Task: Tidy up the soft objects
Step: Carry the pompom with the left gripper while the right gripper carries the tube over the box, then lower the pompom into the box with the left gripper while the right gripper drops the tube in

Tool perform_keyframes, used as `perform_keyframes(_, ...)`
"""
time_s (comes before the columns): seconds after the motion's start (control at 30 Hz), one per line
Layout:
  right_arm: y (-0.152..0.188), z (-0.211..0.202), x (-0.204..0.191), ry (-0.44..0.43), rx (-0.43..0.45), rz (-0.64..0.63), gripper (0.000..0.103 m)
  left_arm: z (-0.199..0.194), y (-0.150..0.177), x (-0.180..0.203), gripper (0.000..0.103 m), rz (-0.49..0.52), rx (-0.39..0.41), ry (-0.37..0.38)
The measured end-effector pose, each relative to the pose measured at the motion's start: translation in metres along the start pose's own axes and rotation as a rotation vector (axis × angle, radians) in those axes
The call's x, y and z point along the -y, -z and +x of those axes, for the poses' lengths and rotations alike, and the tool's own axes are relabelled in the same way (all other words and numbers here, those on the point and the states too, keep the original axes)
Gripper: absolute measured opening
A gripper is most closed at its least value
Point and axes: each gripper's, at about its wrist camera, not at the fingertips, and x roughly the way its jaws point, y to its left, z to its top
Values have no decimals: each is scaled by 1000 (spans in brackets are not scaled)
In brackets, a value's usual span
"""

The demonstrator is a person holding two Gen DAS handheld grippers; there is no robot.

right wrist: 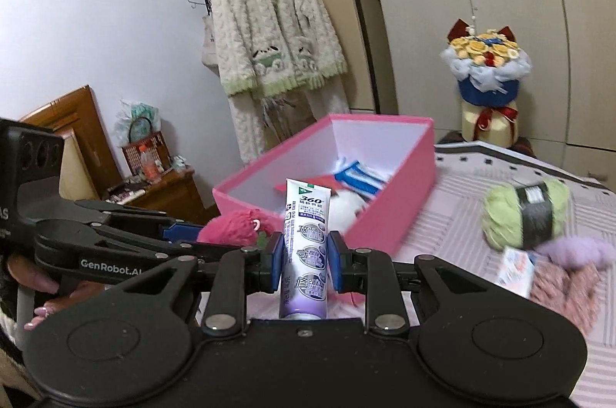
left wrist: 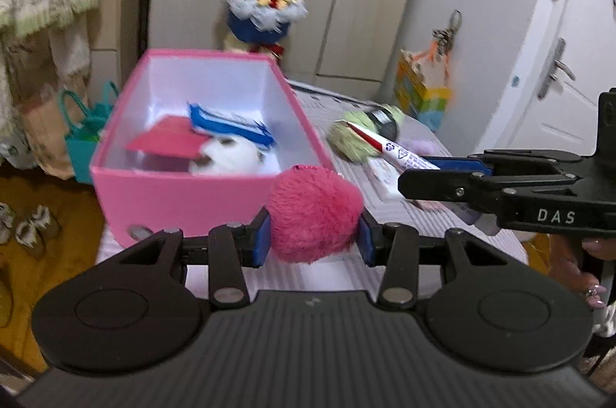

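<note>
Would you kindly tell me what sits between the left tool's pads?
A pink plush ball sits clamped in the left tool, clearest in the left wrist view.

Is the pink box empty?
No. The left wrist view shows the pink box already holding a red card, a blue-and-white packet and something white and fluffy.
</note>
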Motion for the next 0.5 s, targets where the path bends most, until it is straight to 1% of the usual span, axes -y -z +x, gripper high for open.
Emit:
perform_keyframes(0.2, -31, 35, 6, -33, 5, -17, 28, 11, -30, -31, 43, 25, 0, -83)
perform_keyframes(0.37, -56, 73, 15, -40, -20, -26, 28, 33, -56, -50, 43, 63, -46, -137)
perform_keyframes(0.5, -73, 106, 25, -40, -63, -36, 28, 54, -76, -60, 43, 111, -92, -153)
